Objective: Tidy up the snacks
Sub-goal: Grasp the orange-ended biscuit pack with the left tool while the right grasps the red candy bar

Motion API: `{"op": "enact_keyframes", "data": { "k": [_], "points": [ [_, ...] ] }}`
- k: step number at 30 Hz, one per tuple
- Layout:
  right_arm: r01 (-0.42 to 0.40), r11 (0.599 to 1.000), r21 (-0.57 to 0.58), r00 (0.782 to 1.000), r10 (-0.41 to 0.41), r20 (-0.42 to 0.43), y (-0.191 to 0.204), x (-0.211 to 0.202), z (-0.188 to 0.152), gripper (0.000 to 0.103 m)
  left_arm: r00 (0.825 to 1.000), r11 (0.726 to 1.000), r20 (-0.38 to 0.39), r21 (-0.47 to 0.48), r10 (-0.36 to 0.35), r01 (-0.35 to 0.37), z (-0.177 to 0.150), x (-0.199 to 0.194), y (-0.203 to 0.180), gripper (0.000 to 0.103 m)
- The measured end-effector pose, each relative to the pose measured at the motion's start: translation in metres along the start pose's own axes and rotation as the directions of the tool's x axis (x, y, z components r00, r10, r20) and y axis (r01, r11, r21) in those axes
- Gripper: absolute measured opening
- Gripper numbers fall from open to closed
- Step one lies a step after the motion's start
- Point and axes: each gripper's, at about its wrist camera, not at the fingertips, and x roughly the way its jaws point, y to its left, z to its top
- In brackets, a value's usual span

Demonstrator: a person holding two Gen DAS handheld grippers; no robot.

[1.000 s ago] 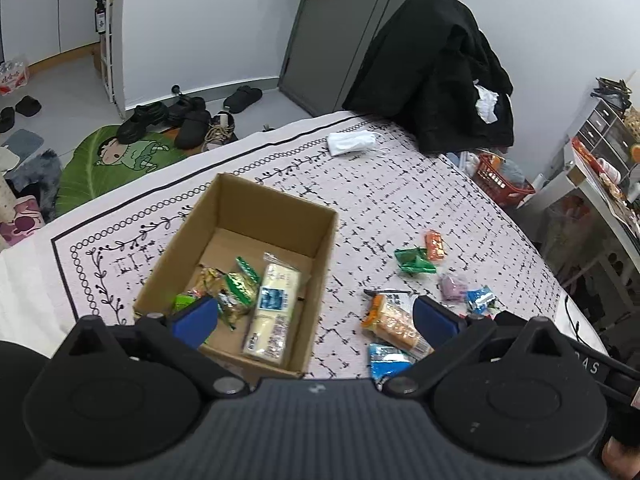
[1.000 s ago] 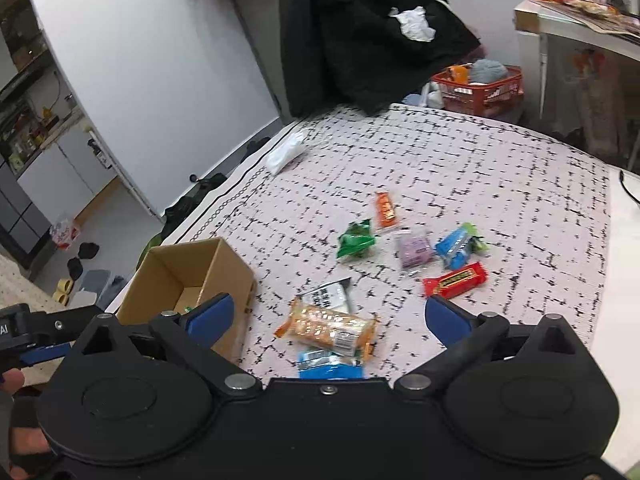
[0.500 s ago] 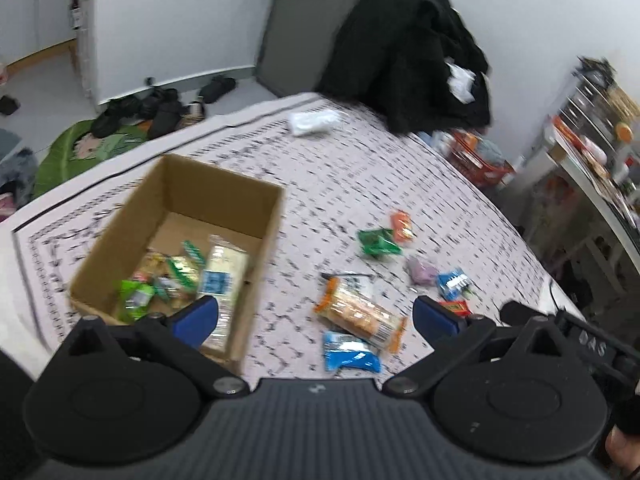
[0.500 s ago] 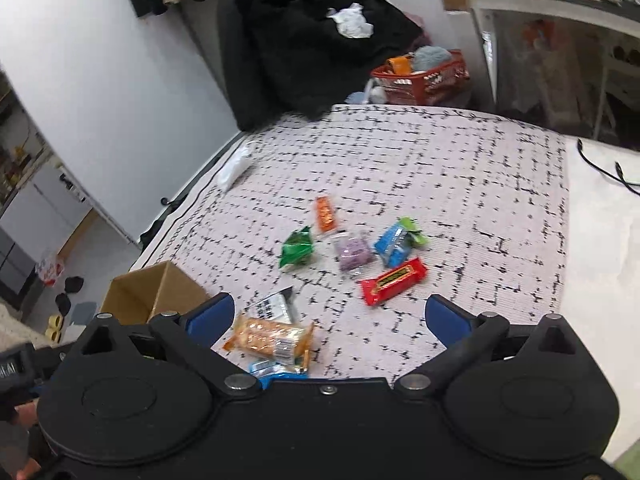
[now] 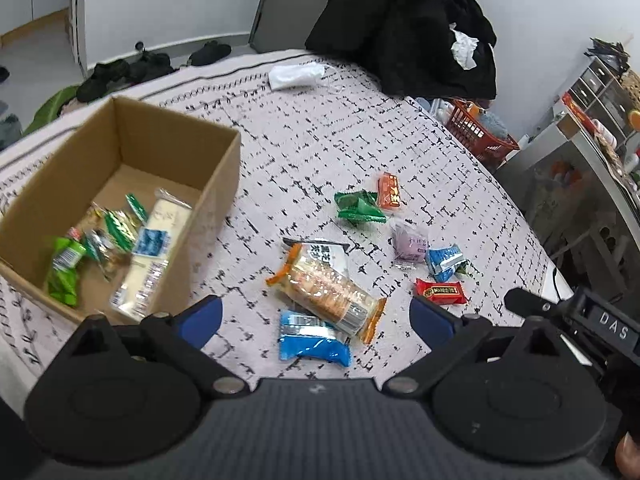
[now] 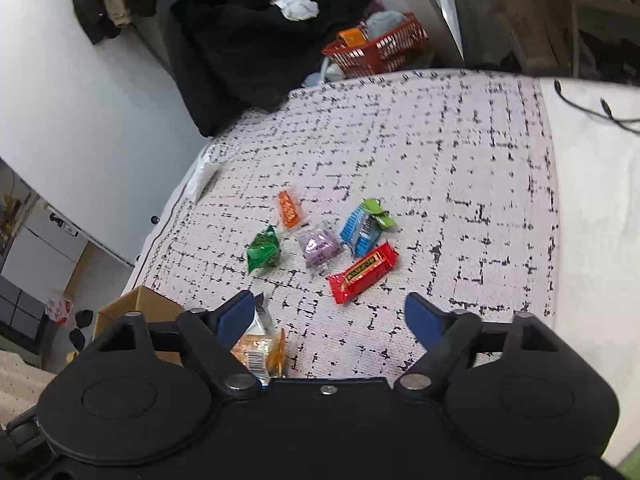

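Swinging away from the open brown cardboard box (image 5: 120,184), we have brought both views over the loose snacks in the last second: the box has slid to the left edge of the left wrist view, and in the right wrist view only its corner shows at the lower left. We judge this as the end of one drop-off and the start of choosing the next snack.

Nearest the left gripper (image 5: 316,316), whose blue fingers stand wide apart and empty, lie the long clear-wrapped cracker pack with orange ends (image 5: 328,288) and the blue foil packet (image 5: 314,342), touching each other, just beside the box's near corner. The right gripper (image 6: 330,314) is likewise spread and holds nothing; the red rectangular candy bar (image 6: 363,272) sits just ahead of it.

Farther out on the grid-patterned bed cover (image 6: 460,168), toward its middle, cluster the purple pouch (image 6: 318,246), the blue-and-green wrapper (image 6: 366,224), the crumpled green wrapper (image 6: 263,249) and the small orange packet (image 6: 289,209).

Inside the box a pale long biscuit pack (image 5: 150,252) and several green wrappers (image 5: 64,268) already rest on its floor.
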Motion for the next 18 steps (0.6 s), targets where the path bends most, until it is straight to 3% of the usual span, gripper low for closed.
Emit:
{"op": "enact_keyframes", "data": {
  "k": [7, 12, 18],
  "points": [
    [-0.009, 0.996, 0.086, 0.999, 0.013, -0.049, -0.015, 0.027, 0.006, 0.059, 0.999, 0.997, -0.037, -0.070, -0.012, 0.010, 0.000, 0.035, -0.001, 0.083],
    [-0.018, 0.989, 0.146, 0.996, 0.029, -0.078, -0.023, 0.043, 0.008, 0.048, 0.997, 0.991, -0.074, -0.134, -0.025, 0.015, 0.000, 0.057, 0.002, 0.059],
    [-0.011, 0.980, 0.198, 0.994, 0.032, -0.102, -0.028, 0.061, 0.011, 0.043, 0.994, 0.987, -0.104, -0.161, -0.025, 0.008, 0.000, 0.080, 0.001, 0.052]
  ]
}}
